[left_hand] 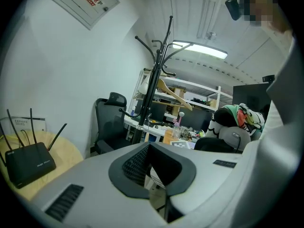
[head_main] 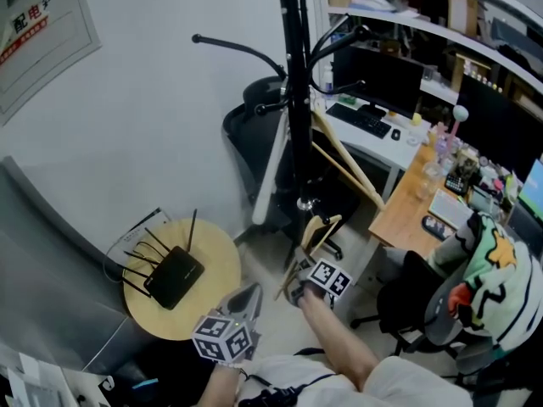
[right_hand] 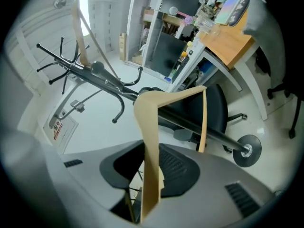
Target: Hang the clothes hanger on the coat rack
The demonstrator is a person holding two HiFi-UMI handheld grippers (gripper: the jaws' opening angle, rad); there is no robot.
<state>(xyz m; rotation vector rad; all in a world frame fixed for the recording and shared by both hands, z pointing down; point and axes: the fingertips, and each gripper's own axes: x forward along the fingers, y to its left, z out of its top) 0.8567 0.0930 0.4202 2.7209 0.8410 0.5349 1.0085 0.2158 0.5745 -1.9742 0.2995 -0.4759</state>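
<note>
Office rm, white wall w/ a framed sign point(head_main: 38, 32) high at left. A low round wooden counter point(head_main: 216, 257) by the wall carried a black router point(head_main: 174, 276), antennas up. The black coat rack point(head_main: 297, 100) stood mid-floor w/ a black office chair point(head_main: 254, 134) behind it. A second hanger point(head_main: 344, 164), also wood, already hung on the rack. Beyond was a white counter w/ monitor point(head_main: 377, 79) & keyboard point(head_main: 361, 119). Next to it a wood-top counter point(head_main: 407, 210) was crowded w/ small items. A chair at far right had a colourful garment point(head_main: 492, 278) draped over it.

Both forearms reached fwd from the bottom of the head view, tools low & near each other, btwn the round counter & the rack's base. The right tool point(right_hand: 149, 175) was clamped on the clothes hanger point(right_hand: 149, 141), pads pressing one wooden arm. The rest of the hanger rose ahead of the tool, near the rack's lower pole & well below its hooks. The left tool point(left_hand: 149, 148) sat just to its left, jaws drawn together w/ nothing btwn them, aimed at the rack.
</note>
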